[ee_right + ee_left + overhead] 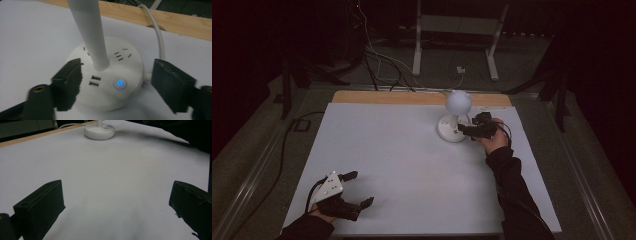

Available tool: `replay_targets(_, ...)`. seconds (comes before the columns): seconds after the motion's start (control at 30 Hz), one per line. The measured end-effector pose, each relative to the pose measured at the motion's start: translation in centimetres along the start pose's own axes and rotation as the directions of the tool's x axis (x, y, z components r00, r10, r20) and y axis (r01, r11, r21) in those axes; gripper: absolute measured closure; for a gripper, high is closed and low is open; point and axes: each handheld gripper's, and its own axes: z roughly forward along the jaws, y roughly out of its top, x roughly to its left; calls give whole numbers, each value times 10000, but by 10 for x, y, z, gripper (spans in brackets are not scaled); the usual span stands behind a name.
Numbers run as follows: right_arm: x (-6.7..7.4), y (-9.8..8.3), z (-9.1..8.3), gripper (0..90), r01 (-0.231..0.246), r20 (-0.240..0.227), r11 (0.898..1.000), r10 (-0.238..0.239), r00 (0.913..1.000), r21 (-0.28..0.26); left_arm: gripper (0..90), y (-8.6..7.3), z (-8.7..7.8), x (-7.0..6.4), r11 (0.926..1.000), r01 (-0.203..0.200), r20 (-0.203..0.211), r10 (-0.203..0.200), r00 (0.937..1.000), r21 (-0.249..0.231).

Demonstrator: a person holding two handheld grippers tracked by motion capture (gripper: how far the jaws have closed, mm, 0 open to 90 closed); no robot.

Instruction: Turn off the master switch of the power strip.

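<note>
No brand or lettering can be read on the desk lamp; its round white plastic base carries only a glowing blue power button, two USB ports and socket slots. The base sits between the right gripper fingers, which stand partly apart without touching it. The lamp's smooth stem is cut off at the top edge. The left gripper fingers stand wide over the bare white surface, the lamp well beyond them.
</note>
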Motion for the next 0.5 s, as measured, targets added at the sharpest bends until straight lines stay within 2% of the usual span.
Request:
replay_targets(0.23, -1, 1, 0, 551, -413, 359, 9991, 413, 9985, -12, 4, 0, 0, 0, 10000, 4, 8, -4, 10000, 22)
replay_targets(0.37, 0, 0, 0, 642, -416, 476, 9991, 420, 9980, -91, 4, 0, 0, 0, 10000, 18, 9, -18, 10000, 22)
replay_targets(0.5, 0, 0, -1, 837, -228, 693, 9997, 234, 9973, -99, 4, 0, 0, 0, 10000, 6, 20, -6, 10000, 26)
